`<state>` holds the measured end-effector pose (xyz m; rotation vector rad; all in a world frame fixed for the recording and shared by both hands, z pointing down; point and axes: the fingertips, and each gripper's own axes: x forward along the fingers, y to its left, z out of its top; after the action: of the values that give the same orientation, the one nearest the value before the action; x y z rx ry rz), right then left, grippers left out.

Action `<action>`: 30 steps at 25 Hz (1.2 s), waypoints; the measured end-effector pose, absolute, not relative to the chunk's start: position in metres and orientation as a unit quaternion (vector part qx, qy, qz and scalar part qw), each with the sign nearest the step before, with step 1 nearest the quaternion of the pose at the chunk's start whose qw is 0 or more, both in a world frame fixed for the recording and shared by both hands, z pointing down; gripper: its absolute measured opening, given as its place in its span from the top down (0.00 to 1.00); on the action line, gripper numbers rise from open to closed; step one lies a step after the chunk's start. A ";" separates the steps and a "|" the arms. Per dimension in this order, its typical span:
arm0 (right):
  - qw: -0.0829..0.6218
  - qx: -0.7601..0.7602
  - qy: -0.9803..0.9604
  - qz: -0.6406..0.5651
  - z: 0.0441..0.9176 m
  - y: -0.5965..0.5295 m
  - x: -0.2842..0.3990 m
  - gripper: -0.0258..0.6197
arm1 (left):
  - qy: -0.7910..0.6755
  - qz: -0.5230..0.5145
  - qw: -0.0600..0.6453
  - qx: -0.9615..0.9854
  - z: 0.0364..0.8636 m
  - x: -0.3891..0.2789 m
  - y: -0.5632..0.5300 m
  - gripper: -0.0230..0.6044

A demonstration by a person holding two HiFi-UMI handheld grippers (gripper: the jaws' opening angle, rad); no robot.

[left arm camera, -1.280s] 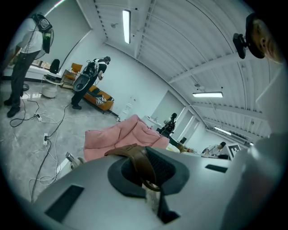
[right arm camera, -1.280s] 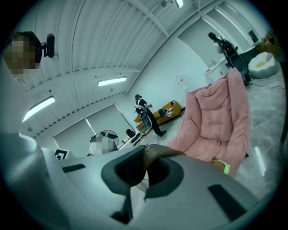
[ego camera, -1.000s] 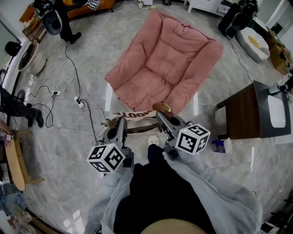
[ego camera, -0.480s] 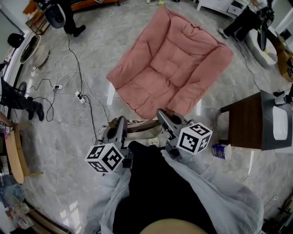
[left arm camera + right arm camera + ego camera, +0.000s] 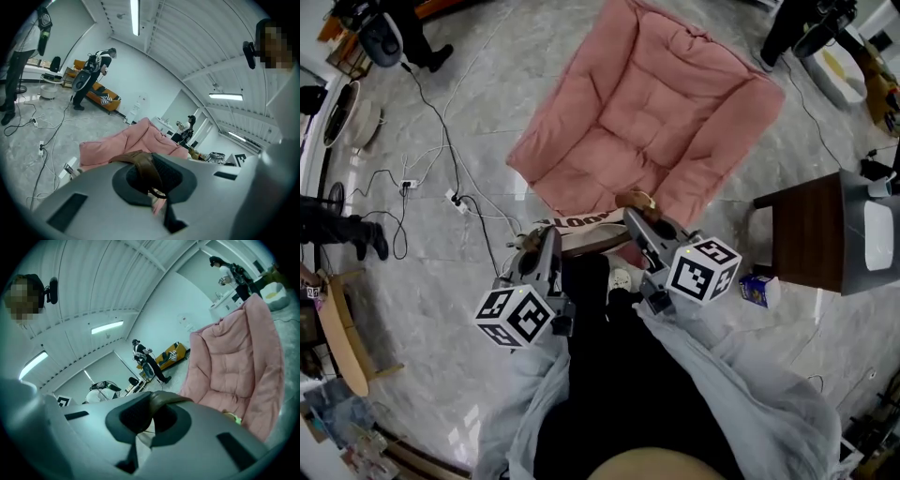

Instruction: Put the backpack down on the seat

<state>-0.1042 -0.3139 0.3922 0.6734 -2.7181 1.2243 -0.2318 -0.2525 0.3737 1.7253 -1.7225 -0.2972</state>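
Holding the backpack (image 5: 581, 225) over grey marble floor (image 5: 422, 244)
Left gripper (image 5: 548, 236) and right gripper (image 5: 630, 212) are clamped tight on its brown straps (image 5: 140, 164); pink seat (image 5: 647, 112) at 12 o'clock, cables (image 5: 450, 150) at 10.

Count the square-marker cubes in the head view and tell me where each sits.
2. One cube is on the left gripper, lower left of the pink seat; the other is on the right gripper, nearer the dark wooden table. None appears hidden.

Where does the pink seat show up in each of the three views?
Head view: the pink seat fills the top centre.
Left gripper view: the seat sits just left of centre, low.
Right gripper view: the seat stands tall on the right side.
Shared landmark: the brown backpack strap, in front of the seat's near edge.
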 end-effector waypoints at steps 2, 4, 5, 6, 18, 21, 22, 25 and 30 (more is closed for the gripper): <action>0.035 0.232 -0.886 0.401 0.396 -0.333 -0.112 0.95 | -0.649 -0.116 0.345 0.668 0.379 -0.241 -0.273 0.94; 0.036 0.253 -0.880 0.401 0.397 -0.354 -0.117 0.95 | -0.633 -0.119 0.359 0.676 0.384 -0.248 -0.298 0.94; 0.038 0.265 -0.876 0.401 0.397 -0.364 -0.119 0.95 | -0.624 -0.119 0.366 0.680 0.386 -0.250 -0.310 0.94; 0.041 0.276 -0.872 0.401 0.396 -0.375 -0.120 0.95 | -0.614 -0.118 0.374 0.685 0.388 -0.251 -0.321 0.94; 0.044 0.363 -0.845 0.391 0.407 -0.496 -0.135 0.95 | -0.525 -0.080 0.421 0.735 0.419 -0.262 -0.448 0.94; 0.053 0.373 -0.840 0.390 0.412 -0.524 -0.138 0.95 | -0.509 -0.071 0.429 0.743 0.424 -0.261 -0.474 0.94; 0.056 0.376 -0.839 0.389 0.413 -0.534 -0.139 0.95 | -0.504 -0.069 0.430 0.746 0.425 -0.261 -0.483 0.94; 0.059 0.383 -0.838 0.383 0.413 -0.563 -0.145 0.95 | -0.495 -0.065 0.428 0.753 0.425 -0.264 -0.509 0.94; 0.057 0.388 -0.842 0.371 0.408 -0.597 -0.158 0.95 | -0.485 -0.066 0.433 0.757 0.423 -0.274 -0.540 0.94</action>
<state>-0.1578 -0.5973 0.4084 1.1750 -2.5523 1.1257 -0.2738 -0.5404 0.4227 1.8864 -1.2085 -0.1647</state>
